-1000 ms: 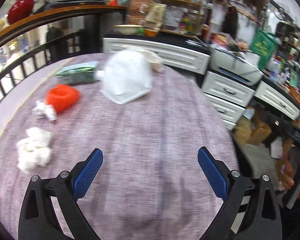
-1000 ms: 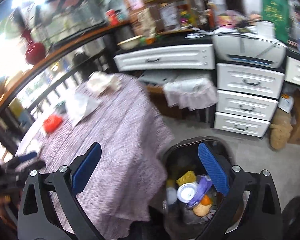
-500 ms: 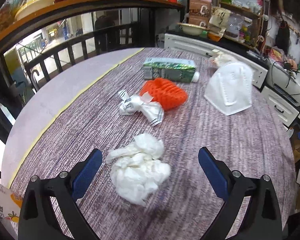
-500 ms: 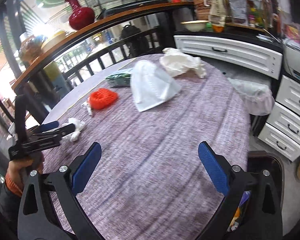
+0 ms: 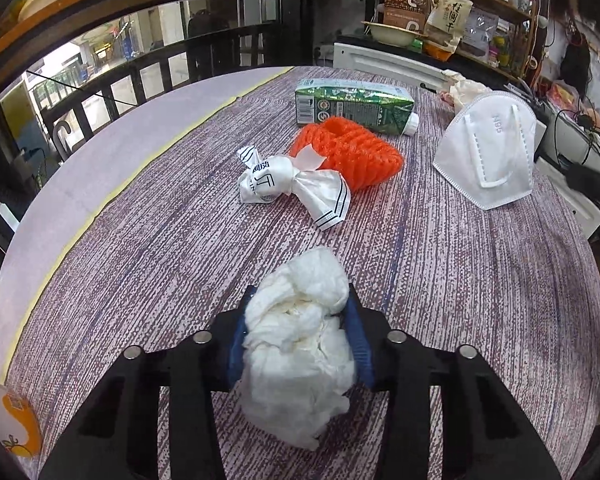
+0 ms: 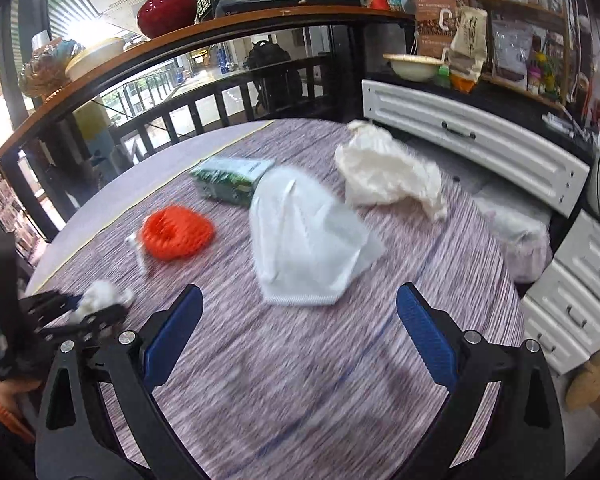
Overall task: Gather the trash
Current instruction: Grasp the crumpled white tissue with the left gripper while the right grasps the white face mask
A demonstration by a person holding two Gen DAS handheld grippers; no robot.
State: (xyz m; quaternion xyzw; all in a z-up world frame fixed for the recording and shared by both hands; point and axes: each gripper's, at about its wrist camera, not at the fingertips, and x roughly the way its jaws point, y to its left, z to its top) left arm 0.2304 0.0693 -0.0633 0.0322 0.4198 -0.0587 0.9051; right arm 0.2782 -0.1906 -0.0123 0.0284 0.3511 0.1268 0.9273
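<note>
On the left wrist view, the left gripper point(image 5: 300, 332) is closing: its blue pads press both flanks of a crumpled white tissue wad point(image 5: 300, 344), which fills the gap and bulges above and below the fingers. The wad is soft, irregular and creased. It rests on a table point(image 5: 459, 280) covered in purple-and-white woven cloth with a fine streaked texture. Beyond it lie a twisted white printed wrapper point(image 5: 288, 184), touching an orange ribbed mesh sleeve point(image 5: 347, 152), then a green carton point(image 5: 351, 104) lying flat. A stiff folded white mask point(image 5: 491, 152) sits apart to the right. Bare cloth lies to either side of the fingers; the rounded table edge runs along the left.

On the right wrist view, the right gripper point(image 6: 300, 332) stands wide open with nothing between its blue ribbed pads. It hovers over bare cloth; the mask point(image 6: 303, 240) lies just ahead. A crumpled white plastic bag point(image 6: 383, 176) lies near the far edge. The left gripper point(image 6: 88, 312) appears at lower left with the wad point(image 6: 100, 296) in its fingers. White drawers point(image 6: 579, 280) stand to the right of the table.
</note>
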